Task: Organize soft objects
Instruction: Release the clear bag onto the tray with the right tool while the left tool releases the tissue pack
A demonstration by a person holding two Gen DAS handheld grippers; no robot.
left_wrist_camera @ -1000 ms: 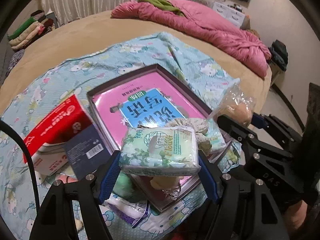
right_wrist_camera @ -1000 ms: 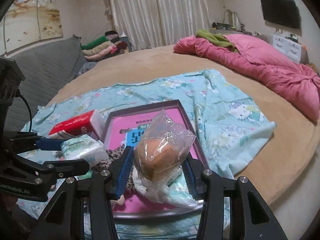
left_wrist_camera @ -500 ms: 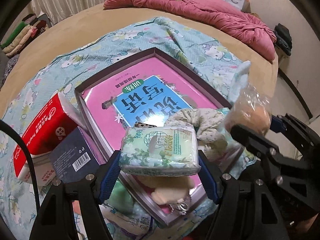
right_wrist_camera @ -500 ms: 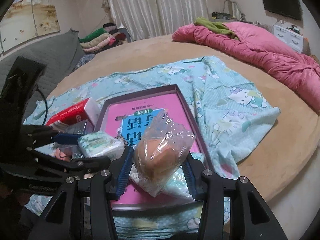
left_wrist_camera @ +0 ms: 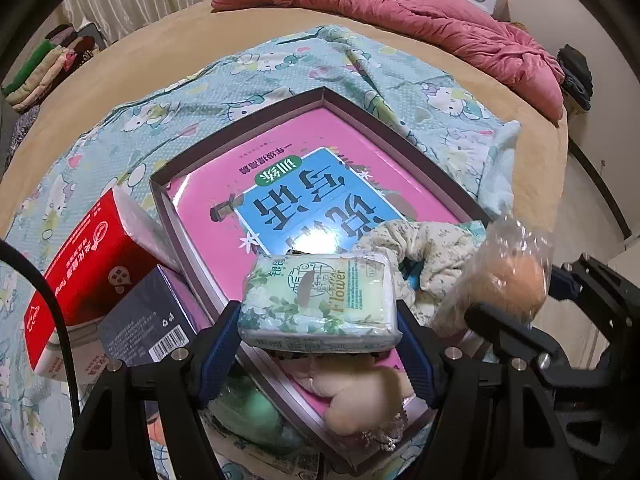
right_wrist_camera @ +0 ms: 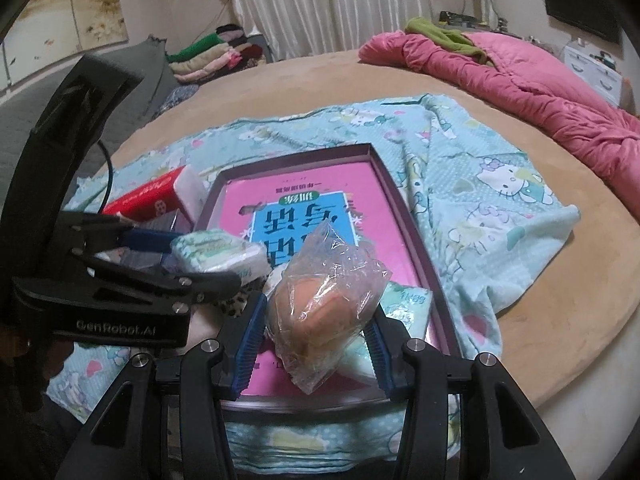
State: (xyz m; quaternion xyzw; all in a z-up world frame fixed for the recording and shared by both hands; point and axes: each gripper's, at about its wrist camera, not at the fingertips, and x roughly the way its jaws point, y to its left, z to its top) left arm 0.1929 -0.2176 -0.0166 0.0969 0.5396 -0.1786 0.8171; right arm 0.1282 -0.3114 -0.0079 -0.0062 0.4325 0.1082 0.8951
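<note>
My left fingers (left_wrist_camera: pixel 318 340) grip the tissue pack (left_wrist_camera: pixel 320 300), its long side spanning them, right above the tray (left_wrist_camera: pixel 240 136); my right fingers (right_wrist_camera: pixel 316 344) clamp the bagged bun (right_wrist_camera: pixel 320 316) (1 each), hovering over the tray's near end.

A shallow tray (left_wrist_camera: pixel 168 216) lies on a blanket (left_wrist_camera: pixel 224 80) spread over the bed (left_wrist_camera: pixel 160 44), with a book (left_wrist_camera: pixel 320 184) inside it. A tissue box (left_wrist_camera: pixel 92 256) sits just left of the tray, and a quilt (left_wrist_camera: pixel 420 12) lies heaped behind on the bed.
</note>
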